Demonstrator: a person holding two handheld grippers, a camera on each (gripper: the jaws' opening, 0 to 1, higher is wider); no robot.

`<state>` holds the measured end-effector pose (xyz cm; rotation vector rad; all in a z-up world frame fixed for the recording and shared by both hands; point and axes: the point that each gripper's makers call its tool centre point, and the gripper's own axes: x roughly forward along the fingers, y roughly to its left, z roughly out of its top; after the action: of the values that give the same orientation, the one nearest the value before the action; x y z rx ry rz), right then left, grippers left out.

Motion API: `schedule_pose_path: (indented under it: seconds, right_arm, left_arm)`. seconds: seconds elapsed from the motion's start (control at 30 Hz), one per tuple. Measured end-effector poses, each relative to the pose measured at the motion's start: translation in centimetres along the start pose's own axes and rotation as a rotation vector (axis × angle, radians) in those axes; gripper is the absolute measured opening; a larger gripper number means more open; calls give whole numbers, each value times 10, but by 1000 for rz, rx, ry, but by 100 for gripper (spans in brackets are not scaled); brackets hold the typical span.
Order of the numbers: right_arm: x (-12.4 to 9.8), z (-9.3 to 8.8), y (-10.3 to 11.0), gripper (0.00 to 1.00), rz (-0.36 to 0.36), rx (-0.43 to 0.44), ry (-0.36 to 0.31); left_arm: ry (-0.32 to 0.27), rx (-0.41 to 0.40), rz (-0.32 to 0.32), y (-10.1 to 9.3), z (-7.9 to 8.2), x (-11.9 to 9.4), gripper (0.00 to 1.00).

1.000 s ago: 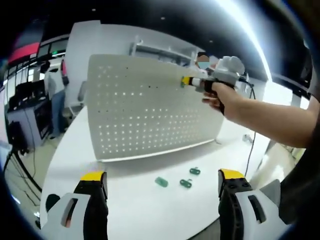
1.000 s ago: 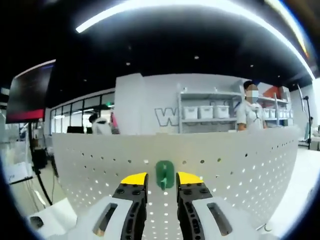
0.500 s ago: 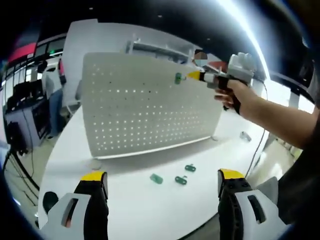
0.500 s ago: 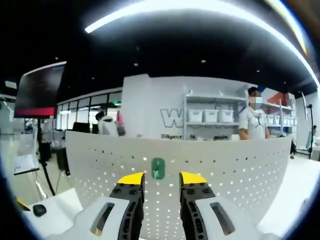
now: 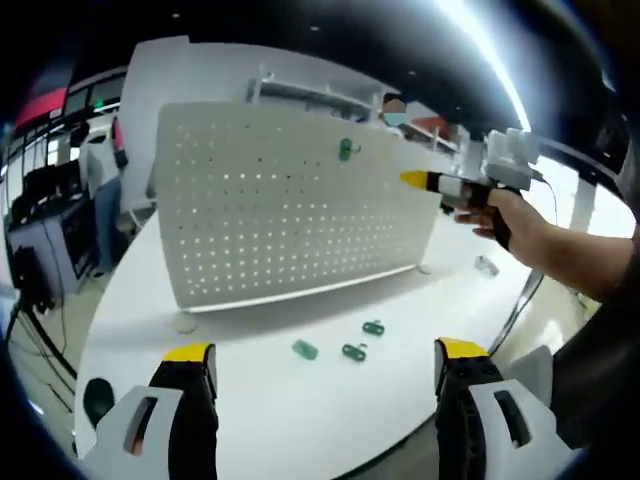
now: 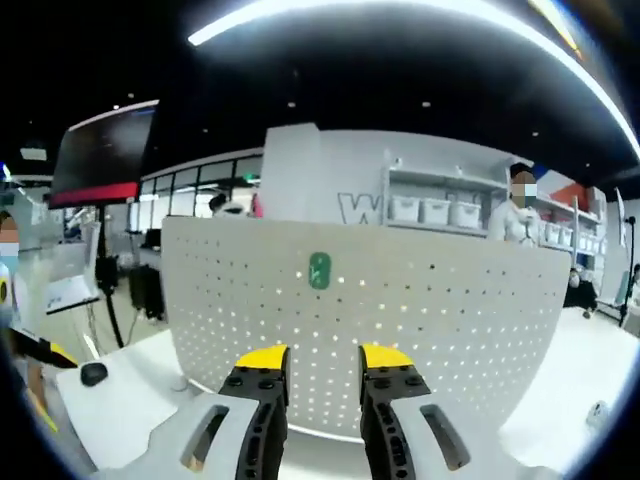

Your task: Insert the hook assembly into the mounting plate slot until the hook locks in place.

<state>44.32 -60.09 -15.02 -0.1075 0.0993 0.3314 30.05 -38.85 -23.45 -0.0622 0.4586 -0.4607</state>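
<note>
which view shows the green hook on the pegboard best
The right gripper view: the green hook faces the camera squarely, upper middle of the white pegboard, unobstructed. The left gripper view shows the same hook smaller and from an angle, near the board's top edge.

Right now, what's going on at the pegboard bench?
A person is fitting small green plastic hooks onto the upright white perforated mounting plate. One green hook sits near the plate's top edge, with no gripper touching it. The right gripper is open and empty, clear of the plate. The left gripper is open above the white table, where three more green hooks lie in front of the plate.
</note>
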Motion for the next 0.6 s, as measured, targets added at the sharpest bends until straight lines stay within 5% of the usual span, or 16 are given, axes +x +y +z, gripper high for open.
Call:
schedule_pose_path:
  seconds: [0.6]
  right_arm:
    - [-66,-98,34,26,138,-24,219]
  left_arm:
    - [61,-5,-7,-7,-17,-2,91]
